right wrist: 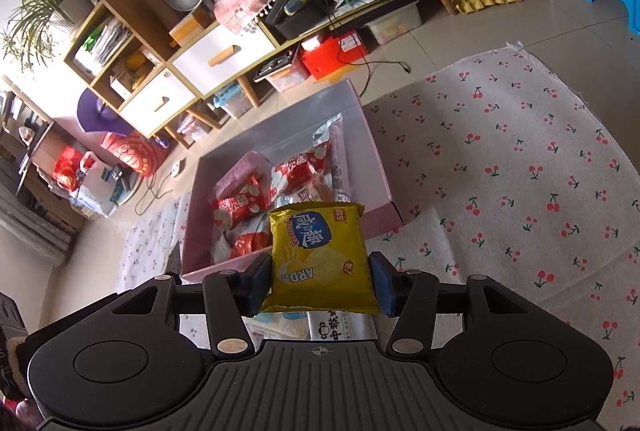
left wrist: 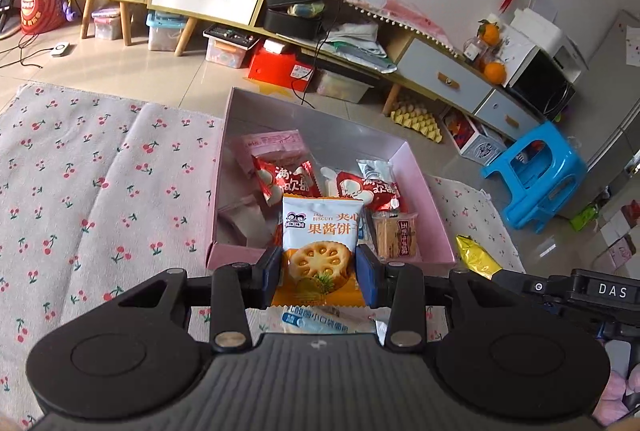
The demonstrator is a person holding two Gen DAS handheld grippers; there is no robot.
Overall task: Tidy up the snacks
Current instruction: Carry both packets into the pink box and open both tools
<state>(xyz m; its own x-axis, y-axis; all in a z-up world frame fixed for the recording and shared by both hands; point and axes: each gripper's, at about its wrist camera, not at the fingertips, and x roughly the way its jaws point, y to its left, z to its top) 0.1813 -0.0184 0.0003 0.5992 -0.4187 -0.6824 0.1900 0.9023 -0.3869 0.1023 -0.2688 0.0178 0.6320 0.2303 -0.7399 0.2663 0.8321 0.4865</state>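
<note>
Done: pink box already holds several packets | your left gripper clamps jam biscuit packet, right gripper clamps yellow packet | left: both, plus packets on cherry cloth beneath.

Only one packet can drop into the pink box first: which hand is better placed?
Left, probably. Its tool holds the jam biscuit packet squarely before the pink box; the right tool's yellow packet sits nearer a corner.
</note>
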